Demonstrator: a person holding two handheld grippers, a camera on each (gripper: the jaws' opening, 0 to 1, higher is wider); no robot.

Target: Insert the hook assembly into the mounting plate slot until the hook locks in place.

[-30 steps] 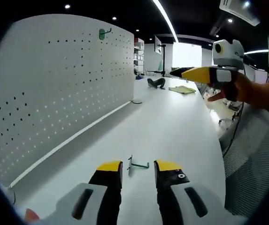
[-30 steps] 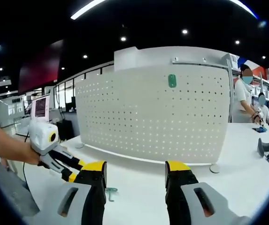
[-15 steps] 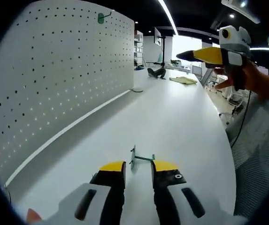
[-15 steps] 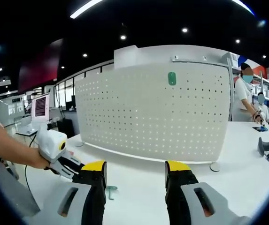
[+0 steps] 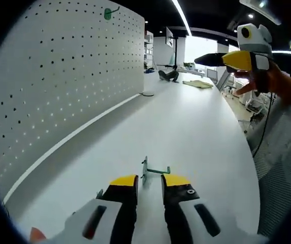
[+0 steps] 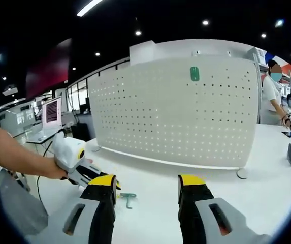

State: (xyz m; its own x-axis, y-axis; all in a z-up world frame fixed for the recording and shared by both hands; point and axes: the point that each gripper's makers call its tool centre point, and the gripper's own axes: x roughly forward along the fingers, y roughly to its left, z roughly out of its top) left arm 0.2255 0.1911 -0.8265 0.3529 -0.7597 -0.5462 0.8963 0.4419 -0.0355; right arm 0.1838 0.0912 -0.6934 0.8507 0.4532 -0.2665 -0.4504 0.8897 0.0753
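A small loose green hook lies flat on the white table, just ahead of my left gripper. The left gripper's yellow-tipped jaws stand a narrow gap apart on either side of the hook's near end, not closed on it. The white pegboard stands upright to the left, with another green hook mounted near its top. In the right gripper view, my right gripper is open wide and empty, facing the pegboard and its mounted hook. The loose hook lies in front of the left gripper.
A yellow cloth and a black object lie far down the table. The pegboard's round foot rests on the table. A person stands at the back right. The table's edge and a mesh chair are on the right.
My left gripper has lowered and come up to the loose hook, and its jaws have narrowed around it. The right gripper has stayed open, raised off the table.
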